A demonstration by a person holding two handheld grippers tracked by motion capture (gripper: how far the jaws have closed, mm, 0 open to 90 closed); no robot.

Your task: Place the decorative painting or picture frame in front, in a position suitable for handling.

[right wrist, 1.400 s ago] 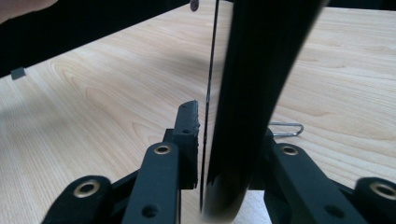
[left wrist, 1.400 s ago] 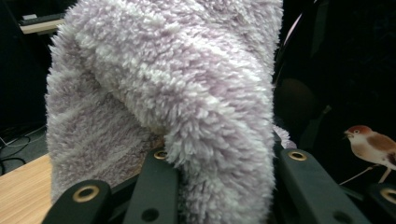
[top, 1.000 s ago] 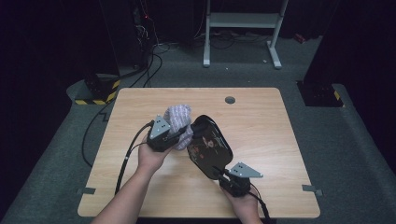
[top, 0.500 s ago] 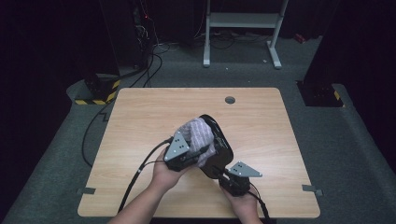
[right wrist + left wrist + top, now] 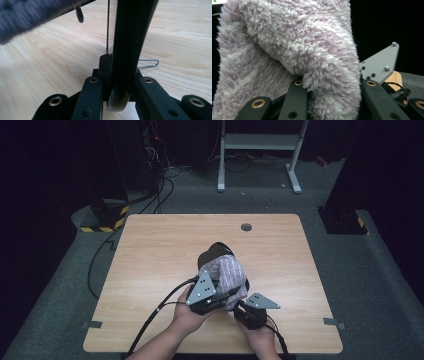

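Note:
A fuzzy lilac cloth point(image 5: 226, 274) is draped over a black flat paddle-shaped object point(image 5: 216, 251), whose top edge pokes out behind it. My left gripper point(image 5: 225, 295) is shut on the cloth's near edge; in the left gripper view the cloth point(image 5: 287, 50) bulges between the jaws of the left gripper point(image 5: 332, 87). My right gripper point(image 5: 241, 304) sits just to its right, near the table's front edge. In the right gripper view the right gripper point(image 5: 120, 82) is shut on the object's black handle point(image 5: 127, 45), which carries a wire loop point(image 5: 148, 63).
The wooden table point(image 5: 160, 250) has a round cable hole point(image 5: 246, 226) at the back. Cables trail off the table's left side to the floor. A white stand point(image 5: 260, 142) and a yellow-black striped box point(image 5: 102, 222) sit beyond the table.
My left gripper carried the cloth rightward from beside the black object to over it, so the cloth now covers most of it. The right gripper stayed put.

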